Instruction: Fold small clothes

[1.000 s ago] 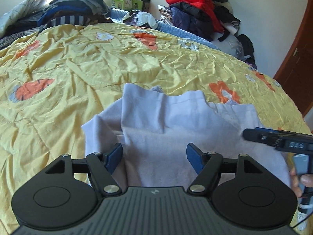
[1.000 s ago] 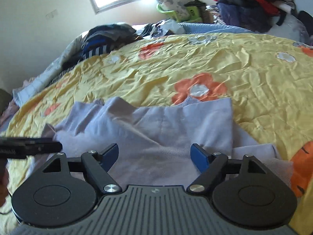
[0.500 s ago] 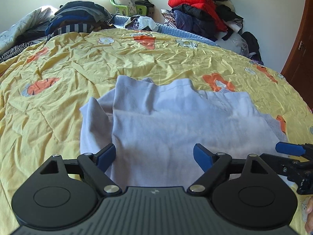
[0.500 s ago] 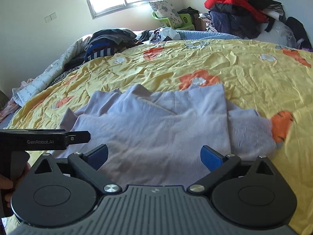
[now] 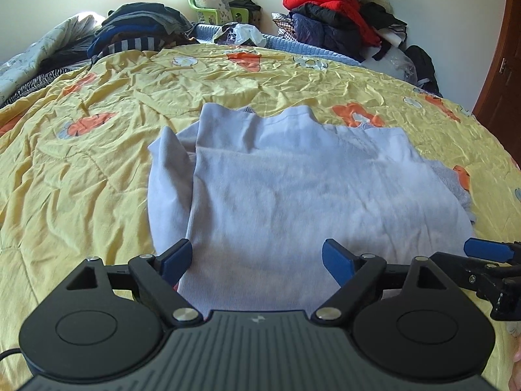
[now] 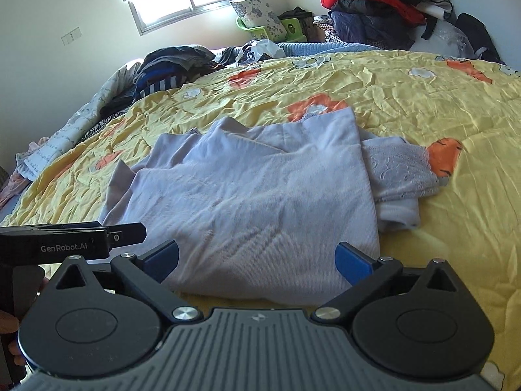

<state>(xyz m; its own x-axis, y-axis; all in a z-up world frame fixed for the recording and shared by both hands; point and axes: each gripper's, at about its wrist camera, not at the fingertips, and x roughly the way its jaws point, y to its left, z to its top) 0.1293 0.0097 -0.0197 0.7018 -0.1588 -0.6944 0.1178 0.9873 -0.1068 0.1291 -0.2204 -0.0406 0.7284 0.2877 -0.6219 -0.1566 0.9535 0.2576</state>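
Note:
A pale lilac garment point(image 5: 293, 192) lies folded on the yellow flowered bedspread point(image 5: 81, 169); it also shows in the right wrist view point(image 6: 254, 202), with a lace sleeve point(image 6: 400, 169) sticking out at its right. My left gripper point(image 5: 257, 260) is open and empty, raised above the garment's near edge. My right gripper point(image 6: 257, 260) is open and empty, also just above the near edge. The right gripper shows at the right edge of the left wrist view point(image 5: 488, 260); the left gripper shows at the left of the right wrist view point(image 6: 75, 238).
Piles of clothes point(image 5: 338, 16) stand at the far right and darker ones point(image 5: 136, 29) at the far left of the bed. A green chair with a pillow point(image 6: 260, 19) stands by the window. A brown door point(image 5: 501, 75) is at the right.
Both grippers have drawn back and up from the garment, which now lies folded flat. The jaws have opened somewhat wider.

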